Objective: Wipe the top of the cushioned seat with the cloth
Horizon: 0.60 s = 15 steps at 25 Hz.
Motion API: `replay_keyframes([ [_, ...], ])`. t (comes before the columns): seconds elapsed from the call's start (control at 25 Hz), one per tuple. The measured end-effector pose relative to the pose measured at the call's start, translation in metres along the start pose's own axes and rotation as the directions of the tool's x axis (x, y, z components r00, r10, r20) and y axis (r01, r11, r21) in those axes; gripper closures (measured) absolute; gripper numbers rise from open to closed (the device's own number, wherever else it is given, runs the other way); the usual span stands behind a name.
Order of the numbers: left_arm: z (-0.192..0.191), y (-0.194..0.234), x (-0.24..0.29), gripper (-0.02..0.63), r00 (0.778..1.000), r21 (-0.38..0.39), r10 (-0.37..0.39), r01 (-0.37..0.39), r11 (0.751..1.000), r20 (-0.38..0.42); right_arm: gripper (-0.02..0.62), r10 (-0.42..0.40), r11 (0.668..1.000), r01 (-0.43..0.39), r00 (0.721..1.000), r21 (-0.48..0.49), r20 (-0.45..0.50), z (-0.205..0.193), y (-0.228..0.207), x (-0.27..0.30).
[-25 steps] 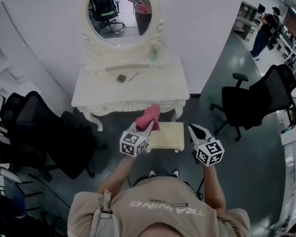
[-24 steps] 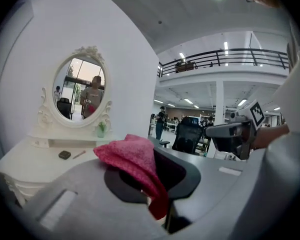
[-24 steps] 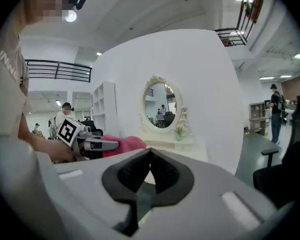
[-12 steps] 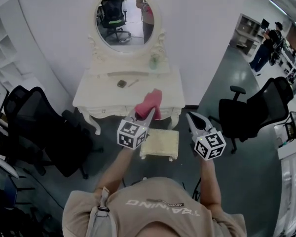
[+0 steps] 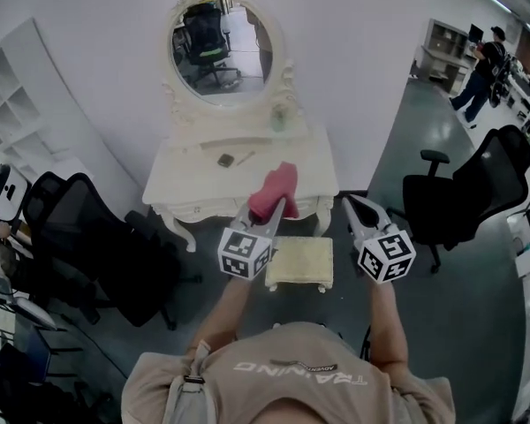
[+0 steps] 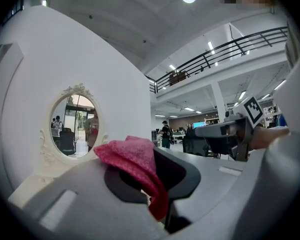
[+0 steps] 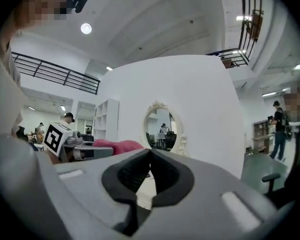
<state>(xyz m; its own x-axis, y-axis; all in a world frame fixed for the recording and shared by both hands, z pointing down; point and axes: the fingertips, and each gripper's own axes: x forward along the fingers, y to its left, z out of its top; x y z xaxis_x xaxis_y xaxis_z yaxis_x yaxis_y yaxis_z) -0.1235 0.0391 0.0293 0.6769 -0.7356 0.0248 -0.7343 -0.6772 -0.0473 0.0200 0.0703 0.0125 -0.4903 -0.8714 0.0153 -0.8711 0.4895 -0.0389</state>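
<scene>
My left gripper is shut on a pink cloth, which bunches above its jaws. It hangs over the far edge of the cushioned seat, a small cream stool on the floor below. My right gripper is raised beside the seat's right end, its jaws closed tip to tip with nothing between them. From the right gripper view, the cloth and the left gripper's marker cube appear at the left.
A white dressing table with an oval mirror stands just beyond the seat. Black office chairs sit at the left and the right. A person stands far off at the upper right.
Both grippers have risen a little and shifted slightly right in the head view. The cloth stays held in the left gripper. The view tilted, showing more of the mirror.
</scene>
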Motion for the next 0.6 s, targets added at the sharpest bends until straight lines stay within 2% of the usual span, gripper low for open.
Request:
replay_keyframes([
  [0.32, -0.020, -0.009, -0.009, 0.568, 1.000, -0.005, 0.006, -0.006, 1.000, 0.004, 0.594, -0.009, 1.000, 0.010, 0.999, 0.022, -0.033, -0.033, -0.004, -0.014],
  [0.6, -0.023, -0.016, -0.008, 0.568, 1.000, 0.004, -0.010, 0.010, 1.000, -0.004, 0.594, 0.021, 1.000, -0.020, 0.998, 0.017, -0.060, -0.047, 0.011, -0.011],
])
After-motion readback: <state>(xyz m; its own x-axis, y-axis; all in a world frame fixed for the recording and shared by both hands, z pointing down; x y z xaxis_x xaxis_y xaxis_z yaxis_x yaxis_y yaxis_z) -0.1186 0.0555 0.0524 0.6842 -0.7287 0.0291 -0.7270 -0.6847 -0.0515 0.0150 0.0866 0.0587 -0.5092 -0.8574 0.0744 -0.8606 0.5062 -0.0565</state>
